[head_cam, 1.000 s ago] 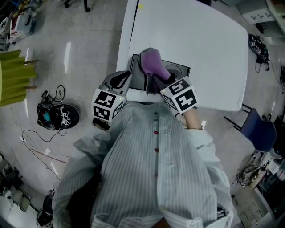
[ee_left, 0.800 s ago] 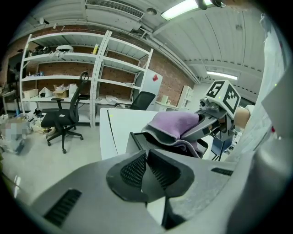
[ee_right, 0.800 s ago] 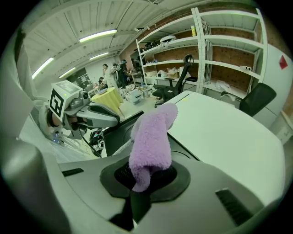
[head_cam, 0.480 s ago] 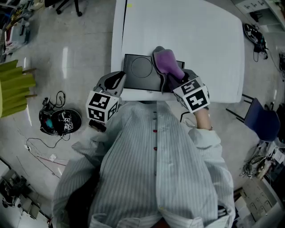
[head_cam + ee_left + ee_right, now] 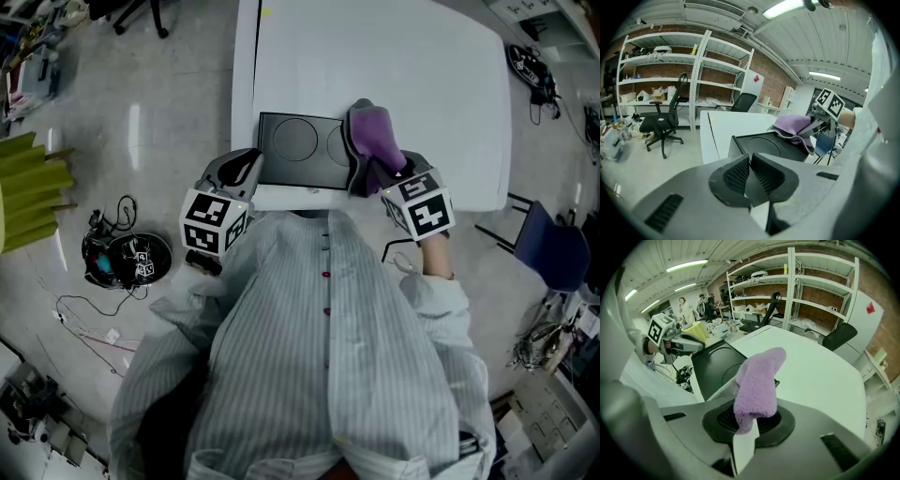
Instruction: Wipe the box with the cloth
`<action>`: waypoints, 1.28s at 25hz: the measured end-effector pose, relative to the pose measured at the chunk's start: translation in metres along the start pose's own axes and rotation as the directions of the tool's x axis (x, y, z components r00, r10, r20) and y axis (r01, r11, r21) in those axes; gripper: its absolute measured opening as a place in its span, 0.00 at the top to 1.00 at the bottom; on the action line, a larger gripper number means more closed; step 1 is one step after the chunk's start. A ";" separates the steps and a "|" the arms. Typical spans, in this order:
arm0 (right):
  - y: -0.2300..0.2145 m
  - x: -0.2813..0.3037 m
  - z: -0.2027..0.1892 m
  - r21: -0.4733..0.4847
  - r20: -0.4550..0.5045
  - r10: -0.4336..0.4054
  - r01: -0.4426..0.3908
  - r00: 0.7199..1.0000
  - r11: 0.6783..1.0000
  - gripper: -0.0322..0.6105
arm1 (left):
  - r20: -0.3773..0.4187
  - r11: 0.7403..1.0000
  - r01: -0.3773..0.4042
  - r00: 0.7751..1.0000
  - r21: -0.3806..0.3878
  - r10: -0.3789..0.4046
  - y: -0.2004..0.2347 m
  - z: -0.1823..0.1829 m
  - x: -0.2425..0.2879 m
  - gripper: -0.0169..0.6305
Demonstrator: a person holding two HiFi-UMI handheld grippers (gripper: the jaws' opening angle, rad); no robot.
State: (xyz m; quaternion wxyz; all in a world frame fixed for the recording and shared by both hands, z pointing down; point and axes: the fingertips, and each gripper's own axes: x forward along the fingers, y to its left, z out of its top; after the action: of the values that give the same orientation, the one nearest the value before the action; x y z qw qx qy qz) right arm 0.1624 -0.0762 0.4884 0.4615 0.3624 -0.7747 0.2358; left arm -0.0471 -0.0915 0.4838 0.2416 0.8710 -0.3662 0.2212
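A flat black box (image 5: 298,159) with circles on its top lies at the near edge of the white table (image 5: 403,66). My right gripper (image 5: 368,176) is shut on a purple fluffy cloth (image 5: 376,137), which rests over the box's right end. In the right gripper view the cloth (image 5: 757,383) rises from between the jaws, with the box (image 5: 715,366) to their left. My left gripper (image 5: 240,172) sits at the box's near left corner, jaws together and holding nothing. In the left gripper view the box (image 5: 771,144) lies just beyond the left gripper (image 5: 750,174), and the cloth (image 5: 793,125) is at its far end.
On the floor to the left lie a black headset with cables (image 5: 122,248) and a yellow object (image 5: 28,178). A blue chair (image 5: 544,258) stands right of the table. Shelving (image 5: 661,75) and an office chair (image 5: 663,124) are further off. People stand in the background (image 5: 686,308).
My right gripper has slid the purple cloth from the left part of the box's top to its right end. The left gripper has stayed at the box's near left corner.
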 end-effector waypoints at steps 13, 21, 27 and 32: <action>0.100 -0.007 0.092 -0.060 0.174 0.307 -0.302 0.935 0.952 0.88 | 0.009 1.000 0.015 1.000 0.010 -0.015 0.001 -0.001 -0.004 0.93; 0.169 0.031 0.104 -0.063 0.104 0.456 -0.452 0.884 0.890 0.88 | 0.031 1.000 0.024 0.999 -0.015 -0.023 0.002 0.001 -0.006 0.93; 0.177 0.051 0.098 -0.022 0.090 0.451 -0.451 0.888 0.892 0.88 | 0.045 0.999 0.028 0.999 -0.019 -0.027 0.001 0.001 -0.007 0.93; 0.174 0.054 0.097 -0.009 0.094 0.427 -0.428 0.899 0.904 0.88 | 0.051 0.999 0.031 0.998 -0.022 -0.030 0.003 0.001 -0.007 0.93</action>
State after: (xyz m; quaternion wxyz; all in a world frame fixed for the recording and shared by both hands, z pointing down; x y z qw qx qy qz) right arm -0.0429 -0.0532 0.4857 0.3594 0.1971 -0.8547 0.3186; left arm -0.0539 -0.0903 0.4798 0.2456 0.8790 -0.3613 0.1908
